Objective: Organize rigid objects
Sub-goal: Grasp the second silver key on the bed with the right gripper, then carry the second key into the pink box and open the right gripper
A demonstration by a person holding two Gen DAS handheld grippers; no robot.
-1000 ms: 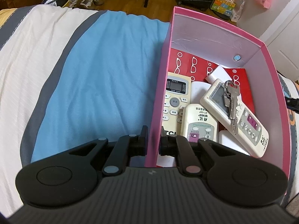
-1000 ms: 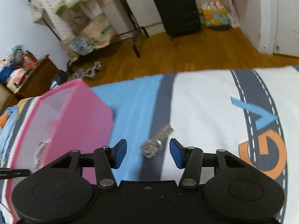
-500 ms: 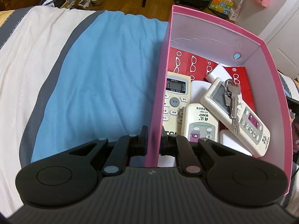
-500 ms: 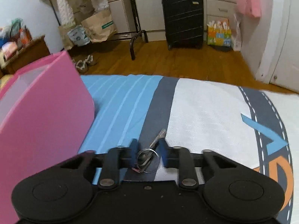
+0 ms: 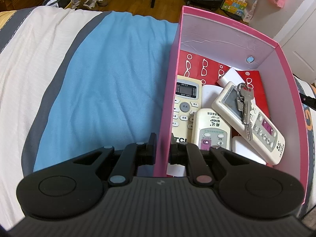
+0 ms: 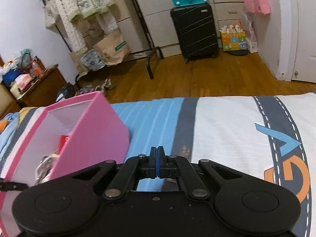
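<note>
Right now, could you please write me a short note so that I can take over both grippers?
Left gripper: shut on the near wall of the pink box, which stands on the bed.
Right gripper: shut, pads together, over the bed beside the box. A blurred metal shape shows just beyond them on the grey stripe; I cannot tell whether it is gripped.
Done: three remotes and a bunch of keys lie in the box.
Left: check the right grip, then probably get that metal piece into the box.
</note>
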